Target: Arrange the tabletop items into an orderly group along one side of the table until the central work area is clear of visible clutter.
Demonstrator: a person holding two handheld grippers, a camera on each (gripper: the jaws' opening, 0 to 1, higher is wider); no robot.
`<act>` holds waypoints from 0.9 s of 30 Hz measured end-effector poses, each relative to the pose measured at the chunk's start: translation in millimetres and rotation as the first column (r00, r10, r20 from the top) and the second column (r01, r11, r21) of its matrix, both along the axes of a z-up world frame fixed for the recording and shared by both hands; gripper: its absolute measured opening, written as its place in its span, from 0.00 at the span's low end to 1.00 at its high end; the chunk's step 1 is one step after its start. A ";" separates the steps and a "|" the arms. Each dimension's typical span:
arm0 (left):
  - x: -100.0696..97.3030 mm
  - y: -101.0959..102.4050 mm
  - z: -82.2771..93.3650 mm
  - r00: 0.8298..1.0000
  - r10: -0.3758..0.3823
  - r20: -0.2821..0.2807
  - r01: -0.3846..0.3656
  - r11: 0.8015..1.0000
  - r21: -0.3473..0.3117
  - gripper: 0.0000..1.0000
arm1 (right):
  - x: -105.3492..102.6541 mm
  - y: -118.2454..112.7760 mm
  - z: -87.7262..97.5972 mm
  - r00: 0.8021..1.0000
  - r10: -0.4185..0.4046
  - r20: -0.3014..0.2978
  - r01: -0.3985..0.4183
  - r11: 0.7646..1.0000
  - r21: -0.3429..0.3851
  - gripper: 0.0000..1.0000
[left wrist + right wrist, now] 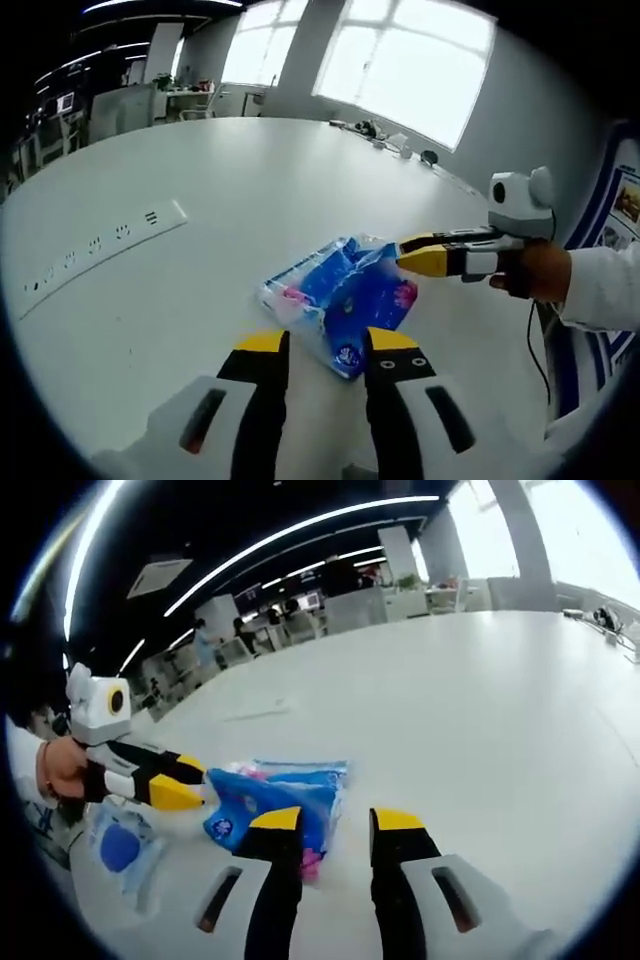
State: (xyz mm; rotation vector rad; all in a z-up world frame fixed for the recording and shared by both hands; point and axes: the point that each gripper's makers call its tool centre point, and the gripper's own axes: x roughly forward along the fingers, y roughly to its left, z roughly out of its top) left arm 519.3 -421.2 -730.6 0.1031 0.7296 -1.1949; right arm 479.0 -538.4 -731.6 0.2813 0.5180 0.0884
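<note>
So there's this big white round-edged table [230,200] and pretty much in the lower middle of the left gripper view sits a blue crinkly plastic pack with pink and white print [340,295], lying flat on the tabletop. The left claw [325,345] rises from the bottom of that frame with its yellow-tipped black jaws spread apart, the near corner of the pack sitting right in the gap between the tips, though I can't tell if either jaw actually touches it. Coming in from the right edge of the same frame is the right claw [418,255], held in a person's hand [535,272] with a white sleeve [605,290] behind it; its yellow tips are at the pack's far right edge and look close together, but whether they're really pinching the plastic I can't tell from here. In the right gripper view the same blue pack [275,800] is at lower left of centre, and the right claw [338,822] looks spread there, its left jaw sitting over the pack's edge and the other one over bare table [480,710]. The left claw [180,780] pokes in from the left edge of that frame, tips at the pack's other end. There's also a second clear bag with a blue round thing inside [120,850] down in the lower left corner. A strip of flush power sockets [100,245] runs across the left side of the table, well apart from the pack.
</note>
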 end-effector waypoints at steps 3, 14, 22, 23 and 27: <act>0.0 1.3 3.4 1.000 0.000 0.004 0.000 1.000 -0.004 0.37 | -0.5 0.2 4.3 1.000 -0.004 0.009 0.004 1.000 -0.001 0.28; 2.2 10.5 25.2 0.999 0.016 0.032 -0.015 0.999 -0.037 0.44 | -1.5 3.9 24.4 0.999 -0.020 0.039 0.019 0.999 0.027 0.36; 5.7 20.9 42.9 0.999 0.030 0.043 -0.028 0.998 -0.059 0.50 | -0.8 13.7 44.0 0.998 -0.012 0.069 0.010 0.999 0.040 0.40; 5.9 22.5 45.0 0.999 0.032 0.044 -0.029 0.998 -0.059 0.50 | -0.6 14.8 46.7 0.997 -0.013 0.073 0.010 0.999 0.044 0.40; 8.8 33.4 59.9 0.997 0.047 0.059 -0.042 0.996 -0.074 0.52 | -0.2 21.5 61.8 0.995 -0.010 0.101 0.005 0.998 0.056 0.41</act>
